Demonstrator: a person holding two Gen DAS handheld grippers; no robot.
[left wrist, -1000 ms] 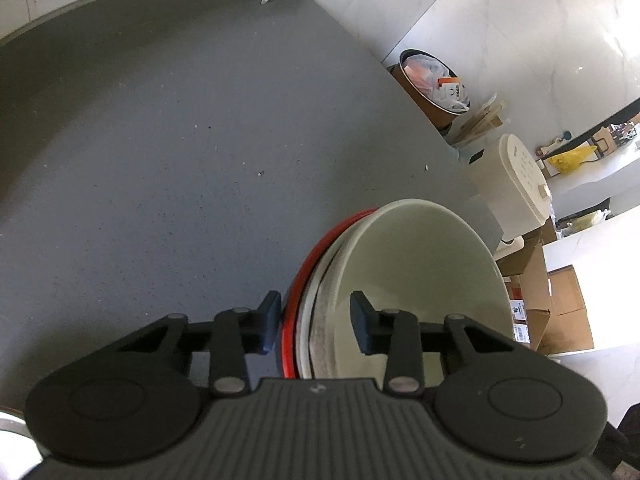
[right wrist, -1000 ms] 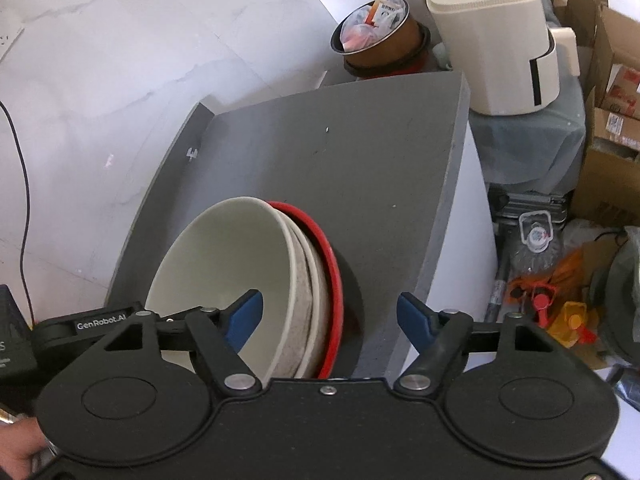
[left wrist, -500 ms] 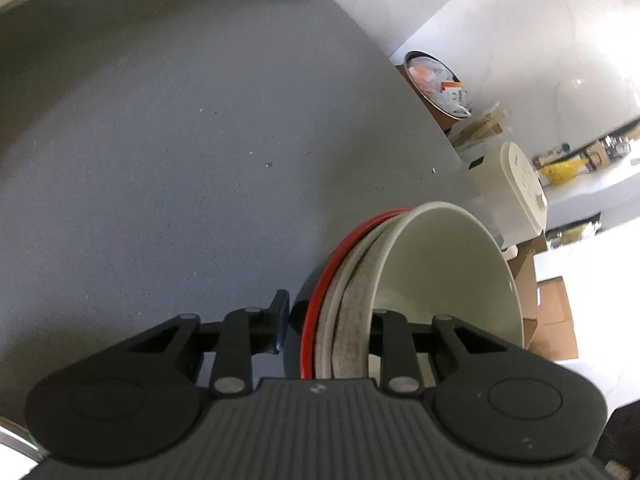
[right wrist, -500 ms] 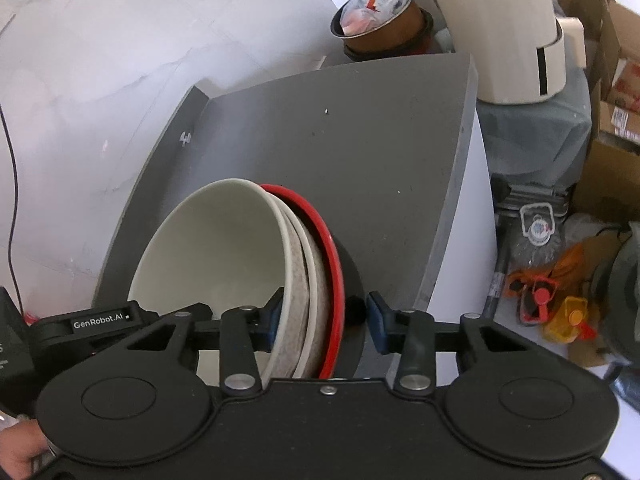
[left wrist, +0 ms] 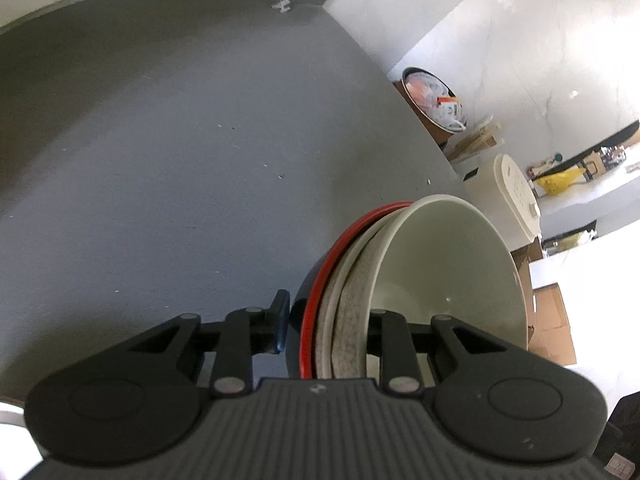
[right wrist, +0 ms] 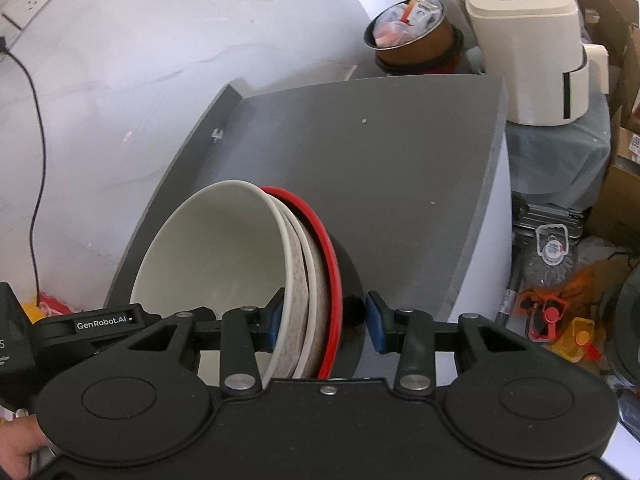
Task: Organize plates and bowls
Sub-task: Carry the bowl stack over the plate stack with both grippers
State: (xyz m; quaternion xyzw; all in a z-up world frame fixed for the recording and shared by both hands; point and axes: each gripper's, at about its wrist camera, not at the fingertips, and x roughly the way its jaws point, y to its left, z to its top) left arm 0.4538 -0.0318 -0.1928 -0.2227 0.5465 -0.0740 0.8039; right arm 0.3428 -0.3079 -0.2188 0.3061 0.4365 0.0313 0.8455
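Looking at the big stuff first, we've got the grey desk point(right wrist: 400, 168) filling most of both views, pretty much bare apart from what we're holding over its near edge. Off past its far corner sit a cream-coloured kitchen appliance point(right wrist: 528, 48) and a brown bin point(right wrist: 416, 36) stuffed with rubbish, neither of them part of the job.

Next down in size is our stack of bowls point(right wrist: 224, 272): a pale one point(left wrist: 444, 276) nested inside a speckled one point(left wrist: 352, 312), inside a red-rimmed black one point(right wrist: 348, 276). The whole stack is tipped up on its side, rims roughly upright, which is just how it ends up when you grab it by the edge from both sides.

Left claw point(left wrist: 326, 326) straddles the stacked rims, one finger outside the black bowl and the other inside the pale one. There's a sliver of gap at the outer finger, so we can't tell if it's truly clamped. Right claw point(right wrist: 324, 320) does the same from the other side, inner finger against the speckled wall, outer pad a touch off the black bowl, so again we can't tell.

Our guess is two claws are used because three nested bowls are heavy and would twist out of one.
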